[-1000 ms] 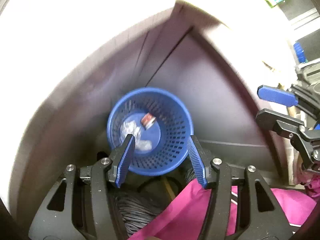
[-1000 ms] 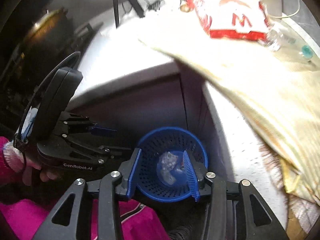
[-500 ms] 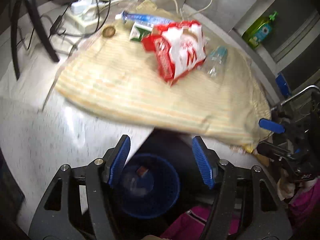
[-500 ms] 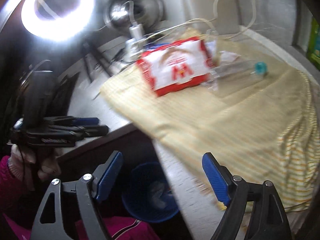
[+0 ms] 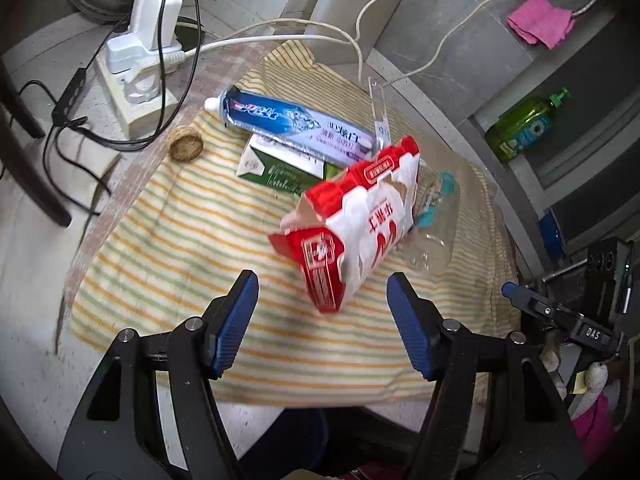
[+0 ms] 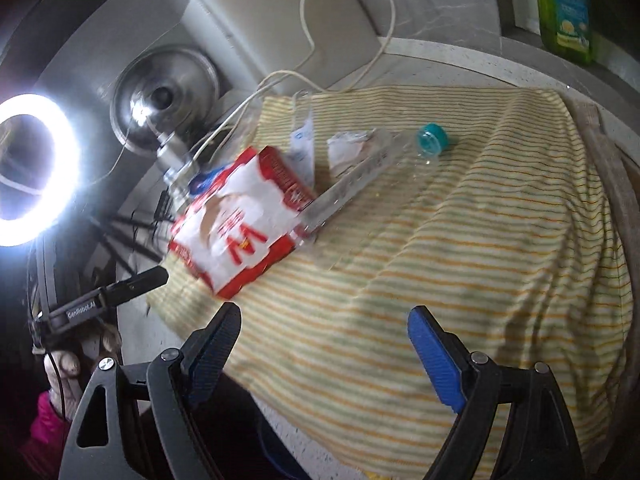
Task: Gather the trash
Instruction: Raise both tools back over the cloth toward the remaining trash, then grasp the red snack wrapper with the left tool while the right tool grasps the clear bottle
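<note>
We look down on a yellow-striped cloth [image 5: 192,240] spread over the counter, with both grippers held above its near edge. The left gripper [image 5: 322,328] has its jaws released and nothing between the blue pads; the right gripper [image 6: 324,354] is spread wide and equally empty.

The trash lies toward the far side of the cloth. A torn red-and-white carton [image 5: 352,224] sits just beyond the left gripper's pads, apart from them. Touching its right side is a crushed clear plastic bottle [image 5: 434,216] with a teal cap (seen from the right wrist, the cap points to the far right). Beyond the carton a toothpaste tube [image 5: 296,122] rests across a green-and-white box [image 5: 280,168], and a small round cork lid [image 5: 185,143] lies at the cloth's far left edge.

At the bottom of the left view, below the counter edge, we make out a dark blue shape [image 5: 296,436], possibly a basket, though it is too shadowed to tell.
</note>
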Demonstrator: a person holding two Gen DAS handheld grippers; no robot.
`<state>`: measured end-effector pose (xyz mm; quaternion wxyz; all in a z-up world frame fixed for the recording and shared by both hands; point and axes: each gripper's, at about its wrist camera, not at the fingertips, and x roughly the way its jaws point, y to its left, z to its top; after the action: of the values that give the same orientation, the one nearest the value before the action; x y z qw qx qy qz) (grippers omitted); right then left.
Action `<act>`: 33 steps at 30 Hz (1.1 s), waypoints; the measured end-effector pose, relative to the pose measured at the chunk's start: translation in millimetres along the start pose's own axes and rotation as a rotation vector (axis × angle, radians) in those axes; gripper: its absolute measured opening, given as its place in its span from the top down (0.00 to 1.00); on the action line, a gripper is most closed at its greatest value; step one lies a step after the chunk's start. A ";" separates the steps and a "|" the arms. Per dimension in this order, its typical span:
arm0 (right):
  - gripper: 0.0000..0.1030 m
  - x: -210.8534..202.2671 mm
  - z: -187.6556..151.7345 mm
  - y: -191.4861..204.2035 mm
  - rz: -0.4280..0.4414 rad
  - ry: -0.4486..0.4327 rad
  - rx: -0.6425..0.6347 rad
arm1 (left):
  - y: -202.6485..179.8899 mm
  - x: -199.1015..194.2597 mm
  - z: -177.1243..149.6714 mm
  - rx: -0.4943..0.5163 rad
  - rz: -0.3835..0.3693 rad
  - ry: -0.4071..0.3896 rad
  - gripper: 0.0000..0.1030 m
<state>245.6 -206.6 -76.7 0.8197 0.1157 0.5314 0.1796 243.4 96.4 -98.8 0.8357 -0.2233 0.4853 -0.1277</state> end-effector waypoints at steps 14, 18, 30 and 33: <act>0.15 68.6 53.9 -43.4 0.106 0.063 0.320 | -3.9 36.1 20.8 -0.001 -0.043 0.025 0.33; 0.15 85.4 63.6 -52.9 0.110 0.072 0.399 | -7.6 40.8 21.2 -0.010 -0.070 0.026 0.33; 0.15 109.6 77.6 -53.6 0.071 0.100 0.423 | -57.7 42.5 11.0 0.118 -0.108 0.024 0.35; 0.15 110.4 78.4 -49.7 0.043 0.108 0.402 | -63.9 53.7 12.2 0.115 -0.093 0.037 0.50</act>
<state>366.6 -205.5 -155.2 0.7465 0.2784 0.5970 0.0934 280.8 21.0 -102.2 0.8310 -0.1948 0.4819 -0.1980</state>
